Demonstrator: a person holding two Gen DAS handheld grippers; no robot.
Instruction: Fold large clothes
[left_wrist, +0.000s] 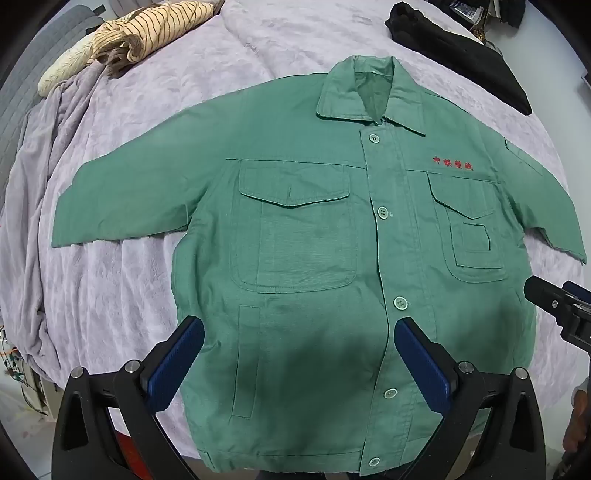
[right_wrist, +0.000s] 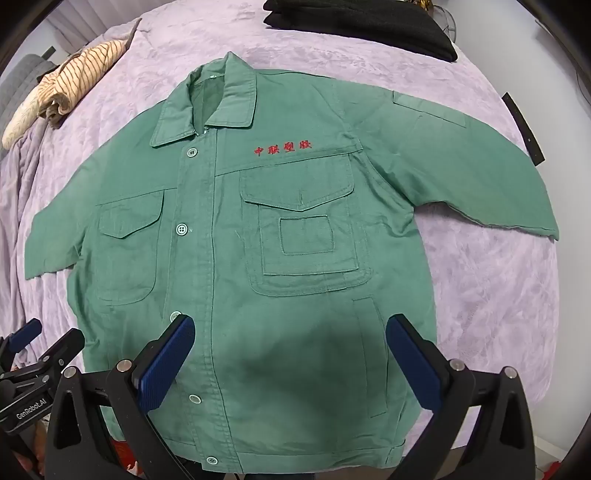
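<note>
Just jacket (left_wrist: 314, 258) beneath spread jaws

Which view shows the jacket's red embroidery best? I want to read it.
The right wrist view: the red embroidery sits near the middle, large and sharp. The left wrist view shows it smaller, toward the right edge of the green jacket.

Home bedroom: bed under lilac blanket (left_wrist: 258, 48), clothes piled.
</note>
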